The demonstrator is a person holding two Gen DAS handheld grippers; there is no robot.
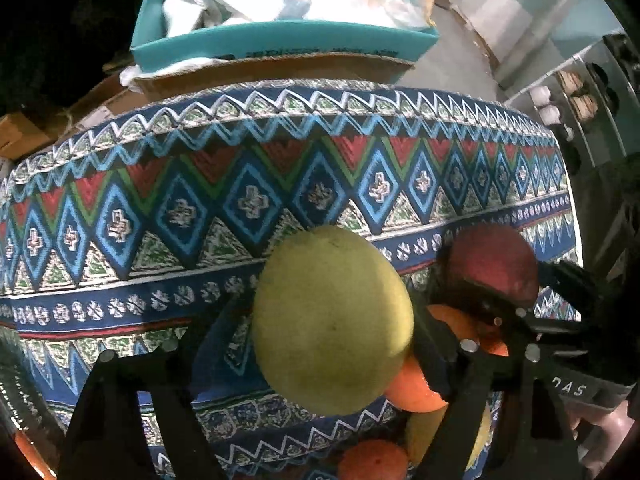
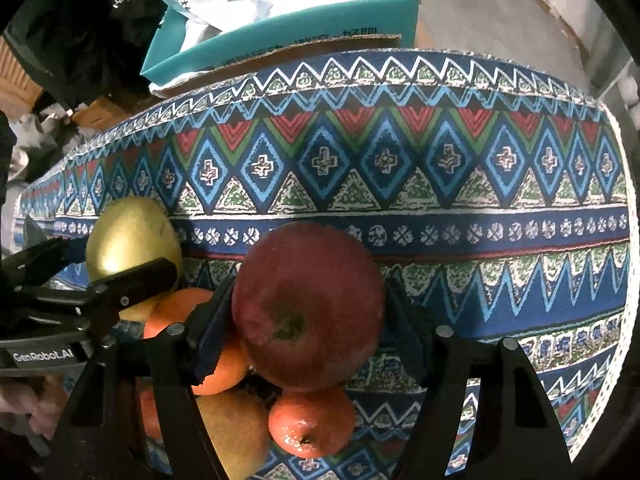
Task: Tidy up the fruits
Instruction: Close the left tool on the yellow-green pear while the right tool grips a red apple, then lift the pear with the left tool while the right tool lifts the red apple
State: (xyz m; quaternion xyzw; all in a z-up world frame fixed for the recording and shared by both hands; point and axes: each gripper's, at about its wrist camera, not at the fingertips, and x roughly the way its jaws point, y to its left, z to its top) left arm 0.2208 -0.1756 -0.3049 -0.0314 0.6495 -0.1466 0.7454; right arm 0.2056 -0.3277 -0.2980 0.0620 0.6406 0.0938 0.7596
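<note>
Beside the red apple [image 2: 308, 304], "GenRobot.AI" label [image 2: 43, 357] reads clearly.

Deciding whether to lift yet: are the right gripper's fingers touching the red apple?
Touching. The right wrist view shows the right gripper with both fingers pressed against the sides of the red apple, no gap visible on either side.

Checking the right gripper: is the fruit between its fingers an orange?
No, the right gripper has a red apple between its fingers.
</note>
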